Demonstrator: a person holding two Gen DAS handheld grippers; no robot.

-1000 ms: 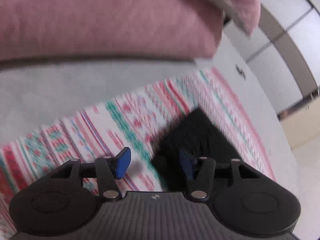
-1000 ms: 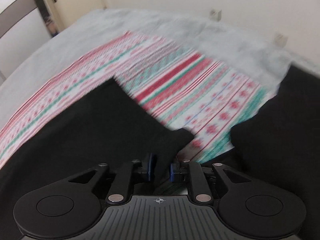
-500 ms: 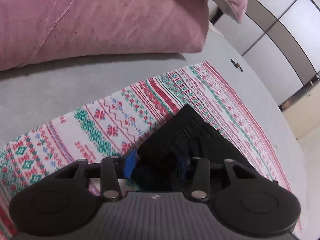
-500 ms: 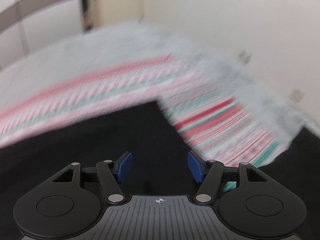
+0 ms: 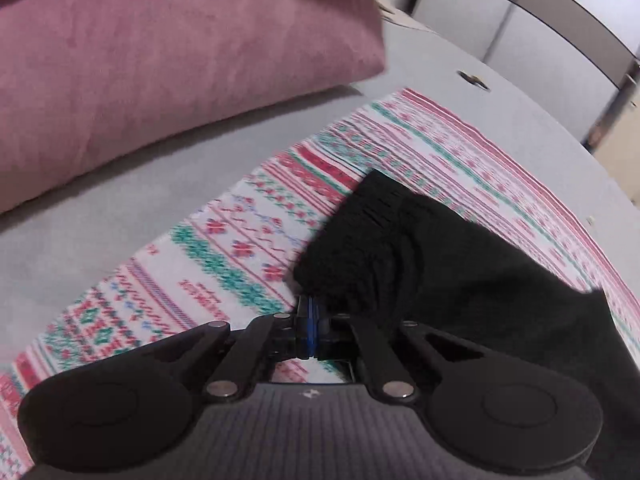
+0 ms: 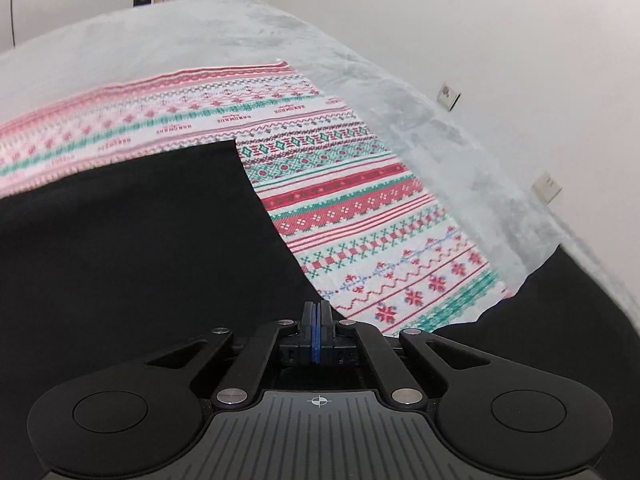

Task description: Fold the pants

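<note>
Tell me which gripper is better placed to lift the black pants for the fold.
Left, probably. Both grippers' jaws have just closed. The left gripper has the ribbed end of the black pants bunched at its tips; the right gripper sits at a flat side edge, grip unclear.

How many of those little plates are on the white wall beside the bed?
2. One wall plate sits just above the far edge of the grey bedcover; the other is further right and lower on the same wall. More may be hidden outside the view.
</note>
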